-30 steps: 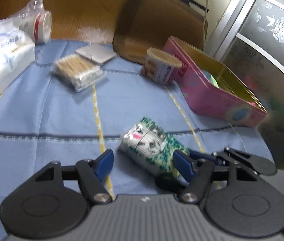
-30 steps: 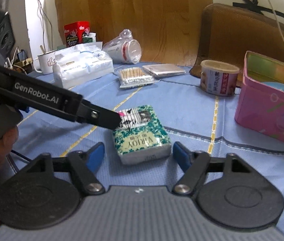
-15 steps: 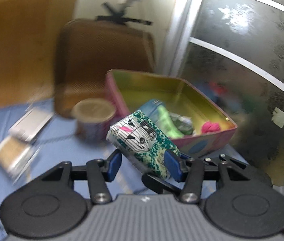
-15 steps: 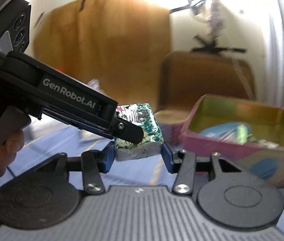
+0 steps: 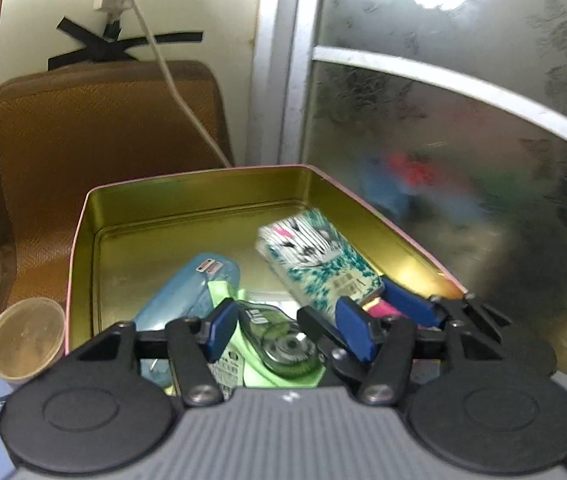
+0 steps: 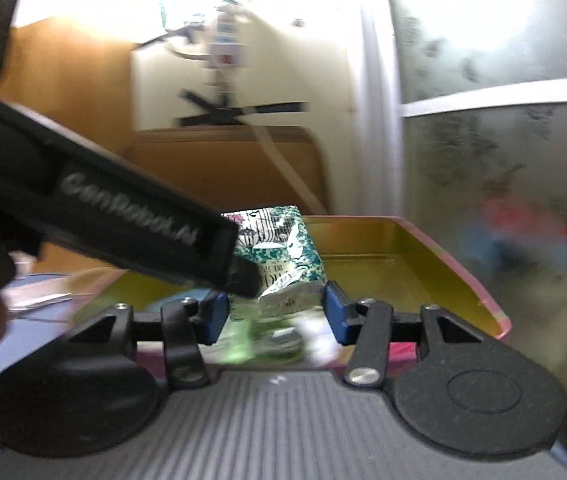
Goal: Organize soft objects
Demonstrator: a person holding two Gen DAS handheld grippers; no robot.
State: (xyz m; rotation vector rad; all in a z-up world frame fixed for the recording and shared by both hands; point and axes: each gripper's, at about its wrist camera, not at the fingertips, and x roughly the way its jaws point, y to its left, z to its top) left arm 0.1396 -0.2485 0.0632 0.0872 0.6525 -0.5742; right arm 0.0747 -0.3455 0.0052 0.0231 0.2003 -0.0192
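1. The tissue pack point(image 5: 317, 258) is over the open tin point(image 5: 203, 200), tilted, with its near end low by the blue pads of the tools.
2. The left tool point(image 5: 287, 332) is opening. Its pads point(image 5: 219, 326) stand apart, with only a green tape roll point(image 5: 283, 344) showing between them. The pack sits to the right of this gap, so this tool is not gripping it.
3. The right tool point(image 6: 275, 316) is opening too. The pack point(image 6: 279, 256) sits between its pads point(image 6: 333, 312), but there is a small gap on each side — it looks let go, or nearly so.
4. To do this step well: open both tools wide, so the soft pack drops flat inside the tin and does not catch on a pad.
5. Then I would lift the tools straight up and away, so they do not bump the tin wall or drag the pack back out.
6. The left view looks down into the tin and shows what is in it — a blue case point(image 5: 187, 292), the tape roll and something pink point(image 5: 381, 307). It also shows a round tub point(image 5: 25, 338) on the worktop, just left of the tin.
7. The right view is blurry and low. It hides the tin floor, but it shows the left tool's black body point(image 6: 103, 216) crossing in front of the pack.
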